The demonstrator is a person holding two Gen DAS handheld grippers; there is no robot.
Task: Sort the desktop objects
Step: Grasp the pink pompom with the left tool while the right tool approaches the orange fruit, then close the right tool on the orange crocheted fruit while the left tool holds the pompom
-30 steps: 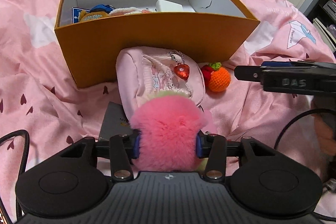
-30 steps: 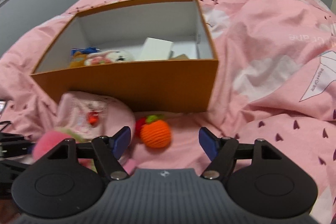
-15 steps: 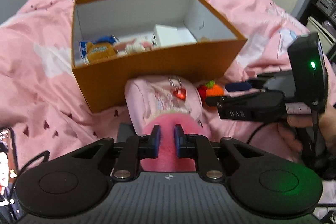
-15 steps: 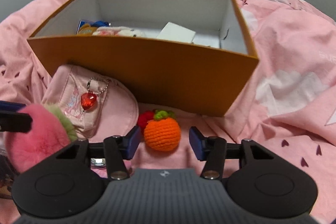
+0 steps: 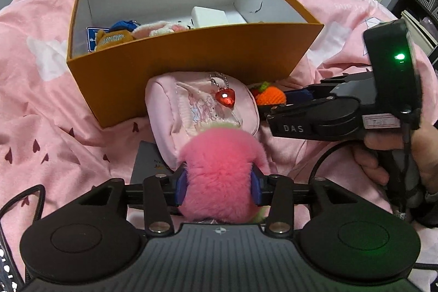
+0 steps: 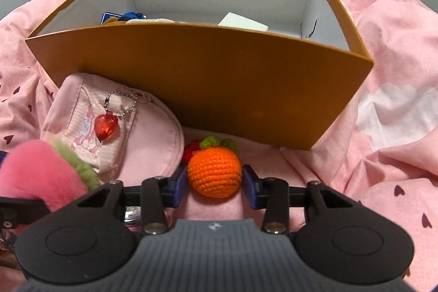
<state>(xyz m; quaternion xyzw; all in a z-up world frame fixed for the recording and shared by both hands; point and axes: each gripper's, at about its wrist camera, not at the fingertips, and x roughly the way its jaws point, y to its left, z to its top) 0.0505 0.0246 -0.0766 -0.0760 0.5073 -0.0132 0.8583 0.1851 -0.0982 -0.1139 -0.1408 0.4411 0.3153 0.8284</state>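
Note:
My left gripper (image 5: pixel 219 185) is shut on a fluffy pink plush ball (image 5: pixel 219 168), held in front of a pink pouch (image 5: pixel 191 111) with a red heart charm. The ball also shows in the right wrist view (image 6: pixel 41 171). My right gripper (image 6: pixel 215 182) has its blue pads on both sides of a crocheted orange (image 6: pixel 215 174) that lies on the bedding against the orange box (image 6: pixel 219 78); it looks closed on it. The right gripper also shows in the left wrist view (image 5: pixel 295 97), reaching the orange (image 5: pixel 271 96). The box (image 5: pixel 191 51) holds small toys and a white block.
Everything lies on a rumpled pink bedspread (image 6: pixel 397 100). A dark flat card (image 5: pixel 147 168) lies under the pouch's near edge. A small red crocheted piece (image 6: pixel 191 149) sits behind the orange. A cable (image 5: pixel 16 199) runs at my left.
The right gripper moved forward and closed its fingers around the crocheted orange. The left gripper, pinched tight on the pink ball half a second ago, now grips it wider.

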